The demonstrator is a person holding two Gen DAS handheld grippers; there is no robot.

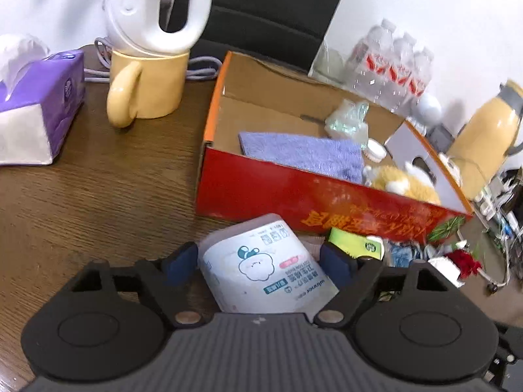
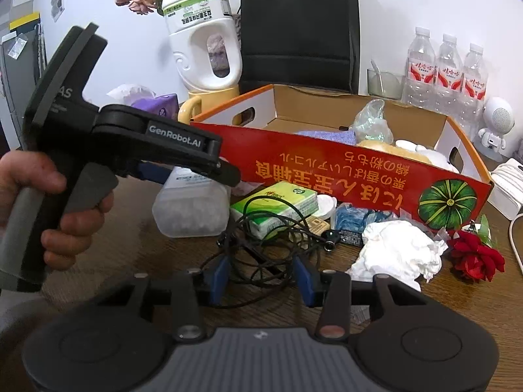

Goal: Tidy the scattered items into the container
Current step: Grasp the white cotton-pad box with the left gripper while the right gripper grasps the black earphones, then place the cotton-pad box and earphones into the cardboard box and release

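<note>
My left gripper (image 1: 260, 263) is shut on a clear plastic tub with a blue cartoon label (image 1: 261, 264), just in front of the red cardboard box (image 1: 294, 196); the tub also shows in the right wrist view (image 2: 193, 202). The box (image 2: 327, 170) holds a purple cloth (image 1: 304, 153), a plush toy (image 1: 402, 179) and a clear bag (image 1: 349, 121). My right gripper (image 2: 263, 276) is open, its blue pads on either side of a tangled black cable (image 2: 261, 245). A green tissue pack (image 2: 278, 202), crumpled white tissue (image 2: 395, 248) and a red rose (image 2: 474, 254) lie before the box.
A purple tissue box (image 1: 39, 107), a yellow mug (image 1: 147, 88) with a white jug (image 2: 202, 39) on it and a black bag (image 2: 297, 26) stand behind. Water bottles (image 2: 447, 68), a yellow flask (image 1: 487, 137) and a white charger (image 2: 506, 186) stand at the right.
</note>
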